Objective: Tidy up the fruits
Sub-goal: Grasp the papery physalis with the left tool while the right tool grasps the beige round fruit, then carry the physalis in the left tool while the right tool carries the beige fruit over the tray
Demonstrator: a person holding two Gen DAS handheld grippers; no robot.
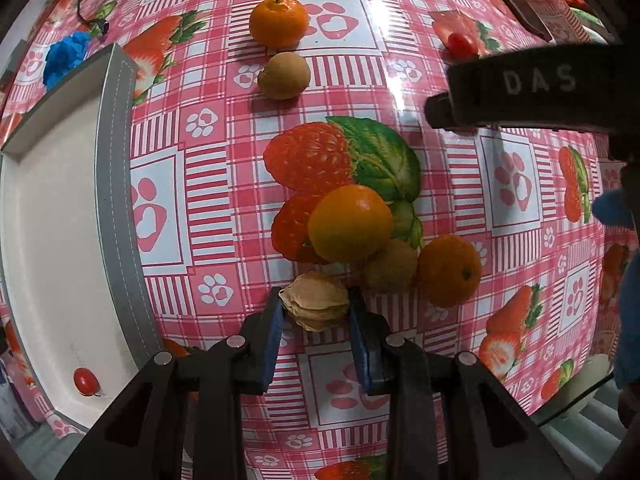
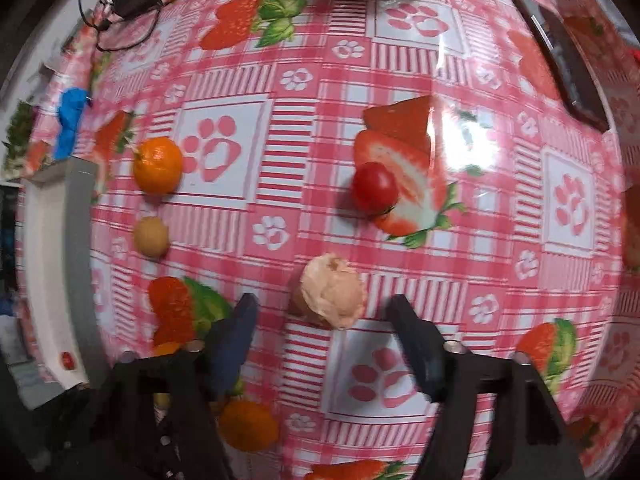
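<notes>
Papery husked fruit (image 1: 315, 301) crosswise, pinched between left fingers (image 1: 276, 334); right fingers (image 2: 236, 340) apart.

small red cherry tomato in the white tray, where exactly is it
In the left wrist view, the small red cherry tomato lies alone in the near corner of the white grey-rimmed tray, left of the left gripper.

Left tool (image 1: 316, 312) fingers pinched close; right tool (image 2: 324, 312) spread wide.

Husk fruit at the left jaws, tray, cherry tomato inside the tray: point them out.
husk fruit (image 1: 315, 301), left wrist view, middle of the papery husk.
tray (image 1: 116, 184), left wrist view, grey stitched rim.
cherry tomato (image 1: 85, 381), left wrist view, middle of its red skin.
</notes>
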